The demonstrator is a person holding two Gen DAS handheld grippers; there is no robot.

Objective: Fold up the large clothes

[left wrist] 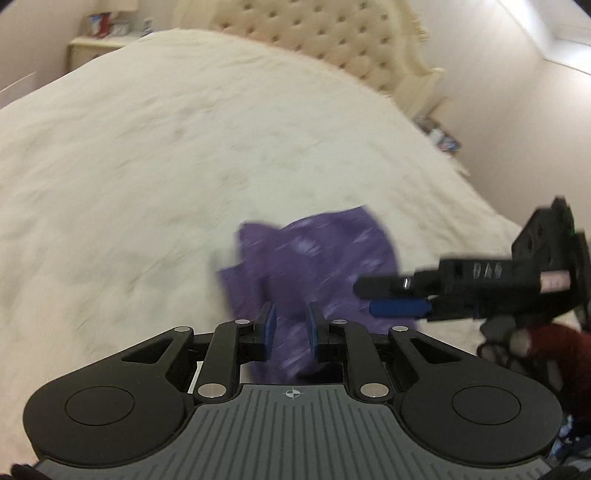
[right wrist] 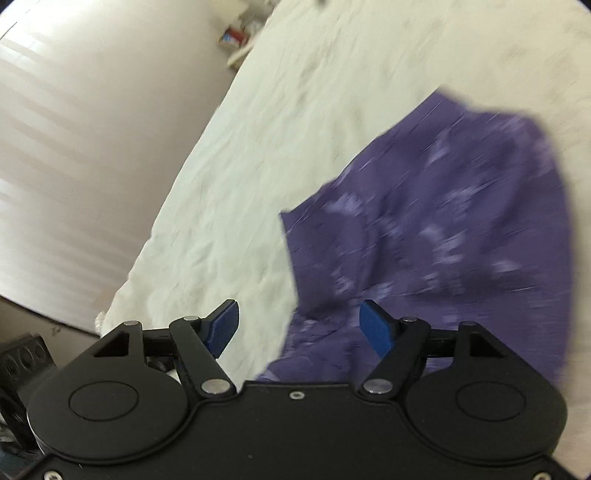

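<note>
A purple garment (left wrist: 325, 251) with a pale print lies bunched on the white bed cover (left wrist: 147, 166). Its near part rises into my left gripper (left wrist: 291, 325), whose blue pads stand close together with a fold of the fabric filling the gap. To the right, my right gripper (left wrist: 365, 297) hovers over the garment's right edge. In the right wrist view the right gripper (right wrist: 298, 308) is wide open above the near left edge of the purple garment (right wrist: 443, 221), and its pads touch nothing. Both views are blurred.
A tufted cream headboard (left wrist: 332, 33) stands at the far end of the bed, with a nightstand (left wrist: 99, 40) holding small items at the far left. Clutter lies on the floor (left wrist: 443, 136) to the right. A gloved hand (left wrist: 513, 343) holds the right gripper. A black crate (right wrist: 22, 365) stands beside the bed.
</note>
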